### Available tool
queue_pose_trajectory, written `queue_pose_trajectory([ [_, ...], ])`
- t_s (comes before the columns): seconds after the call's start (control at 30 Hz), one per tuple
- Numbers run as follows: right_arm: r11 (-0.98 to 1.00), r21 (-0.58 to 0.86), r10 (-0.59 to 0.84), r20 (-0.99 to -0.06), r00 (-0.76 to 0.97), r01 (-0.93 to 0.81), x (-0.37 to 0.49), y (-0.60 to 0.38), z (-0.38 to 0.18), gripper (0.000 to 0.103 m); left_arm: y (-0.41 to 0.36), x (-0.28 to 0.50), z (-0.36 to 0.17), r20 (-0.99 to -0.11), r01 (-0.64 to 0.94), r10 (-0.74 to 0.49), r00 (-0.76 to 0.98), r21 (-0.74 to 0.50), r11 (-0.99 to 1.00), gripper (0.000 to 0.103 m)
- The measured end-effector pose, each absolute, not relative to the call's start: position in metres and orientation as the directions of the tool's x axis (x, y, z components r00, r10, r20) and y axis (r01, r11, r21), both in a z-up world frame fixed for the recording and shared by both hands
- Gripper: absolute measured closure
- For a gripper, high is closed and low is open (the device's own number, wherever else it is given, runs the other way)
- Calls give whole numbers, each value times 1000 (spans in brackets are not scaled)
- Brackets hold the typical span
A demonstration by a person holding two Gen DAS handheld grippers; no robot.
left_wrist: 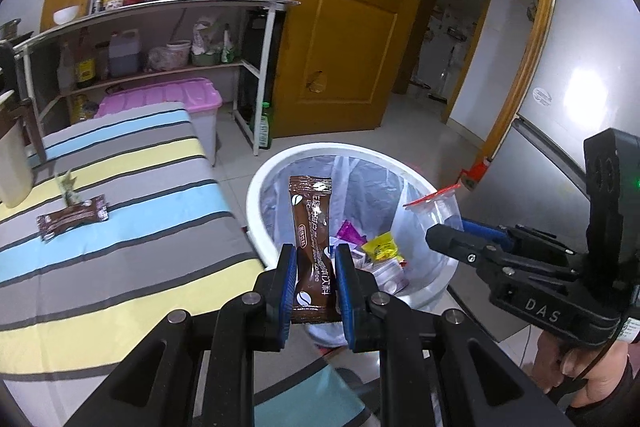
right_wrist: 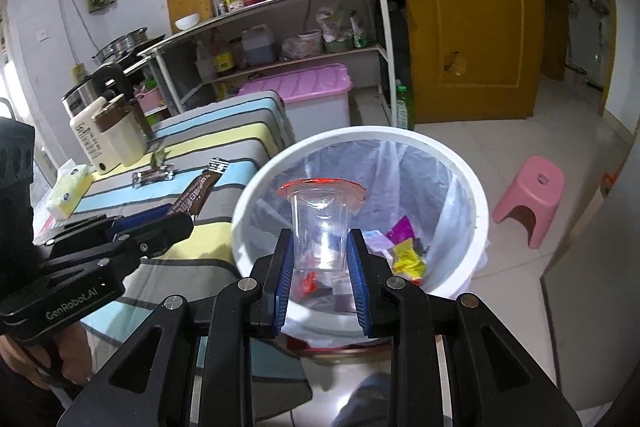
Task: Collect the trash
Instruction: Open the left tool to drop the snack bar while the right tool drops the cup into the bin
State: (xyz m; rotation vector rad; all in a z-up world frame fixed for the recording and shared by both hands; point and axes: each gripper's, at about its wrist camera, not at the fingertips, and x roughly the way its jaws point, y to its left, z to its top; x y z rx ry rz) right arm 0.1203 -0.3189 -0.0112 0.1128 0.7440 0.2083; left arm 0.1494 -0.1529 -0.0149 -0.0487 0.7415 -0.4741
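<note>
Right wrist alone shows a pink stool [right_wrist: 530,197]. Left claw [left_wrist: 315,269] clamped on coffee sachet [left_wrist: 311,223], right claw [right_wrist: 320,271] on clear cup [right_wrist: 320,223] – both over white bin [right_wrist: 472,195] (lined). One more sachet [left_wrist: 74,217] on striped surface [left_wrist: 120,267] – two total.

At the bottom centre of the frame our left tool [left_wrist: 315,281] pinches a brown coffee sachet [left_wrist: 310,227] upright between its blue pads, in front of the white bin [left_wrist: 256,203] lined with clear plastic. At right, our right tool [left_wrist: 444,239] carries a clear cup [left_wrist: 436,215] over the bin. At left, another brown sachet [left_wrist: 74,217] lies on the striped table [left_wrist: 120,267].
</note>
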Motion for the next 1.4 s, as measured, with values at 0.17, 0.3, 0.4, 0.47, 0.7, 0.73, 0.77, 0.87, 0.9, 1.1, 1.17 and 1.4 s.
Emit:
queue_pose_trajectory([
  [0.17,978,172,204,-675,709,-118,127,-331,-18,75,-165,163,-21,-650,410,-442,618,-214,887,83],
  [0.3,980,172,194,-687,701,-102,134,-337,-22,75,-175,172,-26,-662,420,-447,602,-214,882,83],
  [0.4,980,173,190,-695,694,-95,139,-339,-26,75,-180,178,-31,-671,425,-447,591,-212,880,83],
  [0.47,981,173,189,-701,688,-93,143,-340,-28,75,-183,184,-34,-678,425,-445,585,-212,880,83],
  [0.7,980,174,193,-724,662,-95,154,-341,-38,74,-189,198,-41,-694,421,-445,566,-220,880,82],
  [0.73,981,171,190,-726,661,-95,155,-341,-39,74,-189,199,-42,-695,421,-446,563,-223,879,81],
  [0.77,981,168,187,-727,660,-94,155,-340,-40,74,-189,200,-42,-696,420,-447,563,-224,879,81],
  [0.87,982,166,185,-729,659,-93,155,-340,-41,74,-188,199,-43,-695,420,-452,560,-232,877,80],
  [0.9,982,164,184,-728,660,-93,154,-340,-41,74,-187,199,-43,-693,421,-455,559,-236,876,80],
  [1.1,982,164,183,-722,668,-91,154,-340,-39,74,-179,192,-36,-672,423,-474,569,-254,870,80],
  [1.17,982,164,183,-716,674,-93,150,-338,-35,74,-175,190,-33,-665,418,-472,578,-256,872,80],
  [1.4,980,168,196,-696,691,-108,137,-330,-23,74,-159,178,-26,-650,393,-462,603,-262,881,80],
])
